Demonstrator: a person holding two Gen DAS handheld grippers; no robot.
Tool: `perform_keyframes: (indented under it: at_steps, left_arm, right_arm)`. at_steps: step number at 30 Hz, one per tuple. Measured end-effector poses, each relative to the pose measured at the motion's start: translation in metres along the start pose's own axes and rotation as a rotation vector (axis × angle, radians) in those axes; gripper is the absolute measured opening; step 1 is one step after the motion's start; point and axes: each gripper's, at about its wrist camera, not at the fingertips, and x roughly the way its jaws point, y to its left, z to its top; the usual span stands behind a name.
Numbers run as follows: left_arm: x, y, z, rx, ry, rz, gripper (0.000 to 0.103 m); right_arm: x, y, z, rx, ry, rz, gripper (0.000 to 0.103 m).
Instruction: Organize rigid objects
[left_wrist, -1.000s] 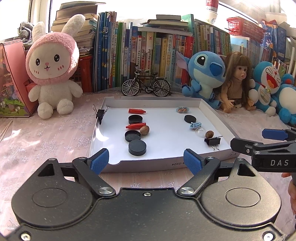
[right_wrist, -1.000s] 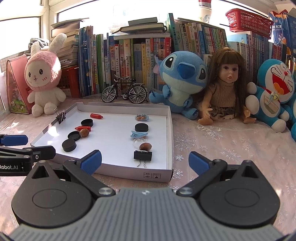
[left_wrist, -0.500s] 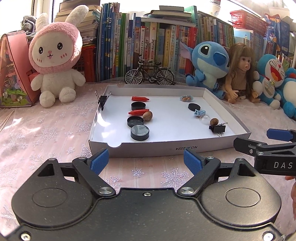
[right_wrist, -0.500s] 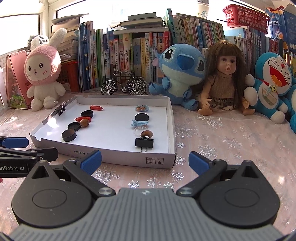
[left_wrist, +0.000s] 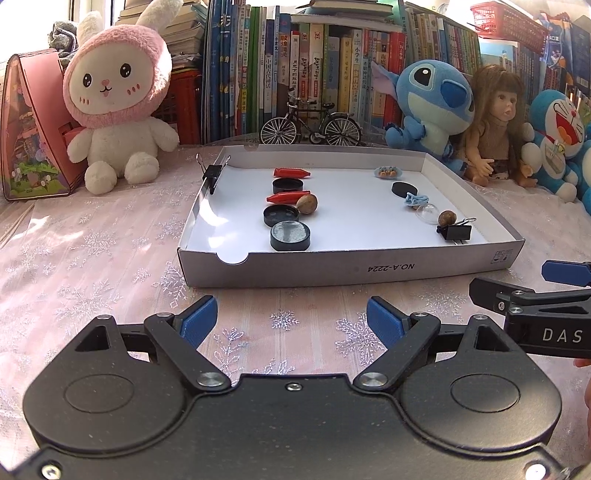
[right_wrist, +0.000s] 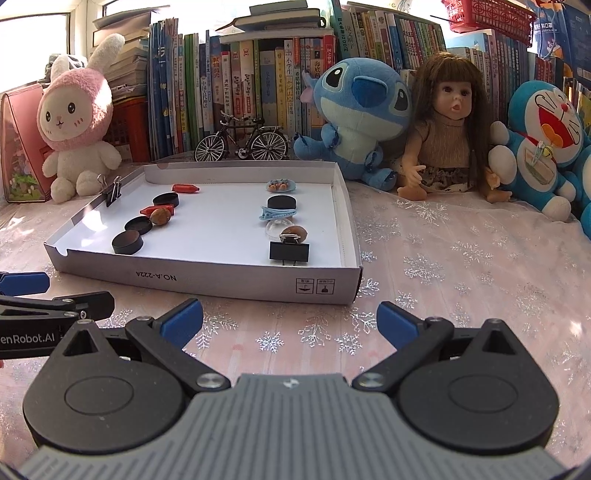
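Left wrist view
- left gripper (left_wrist: 290, 321): jaws wide open, empty, over the tabletop (left_wrist: 92, 280) short of the tray's near wall.
- tray (left_wrist: 343, 266): white cardboard, holds all the small items in two loose columns.
- left column: red crayons (left_wrist: 291, 172), black caps (left_wrist: 290, 236), a walnut (left_wrist: 307, 203); crayon long axes run across the tray, tips pointing right.
- right column: black disc (left_wrist: 403, 188), blue hair clip (left_wrist: 415, 199), clear dome (left_wrist: 427, 212), nut, binder clip (left_wrist: 455, 231).

Right wrist view
- right gripper (right_wrist: 290, 321): jaws open, holding nothing, in front of the tray corner.
- hair clip: long axis across the tray.
- rim binder clip (right_wrist: 112, 192): upright on the left wall.
- step: unclear; the columns fit sorting finished or part done, with both grippers clear of the tray.
- next move: cannot settle it from this.
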Motion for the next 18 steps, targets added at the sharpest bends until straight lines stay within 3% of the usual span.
perform_keyframes:
  at_steps: [18]
  left_arm:
    - [0.014,0.003,-0.007,-0.012,0.005,0.032,0.089]
  right_arm:
    - [0.021,0.004,-0.008,0.008,0.065,-0.021,0.103]
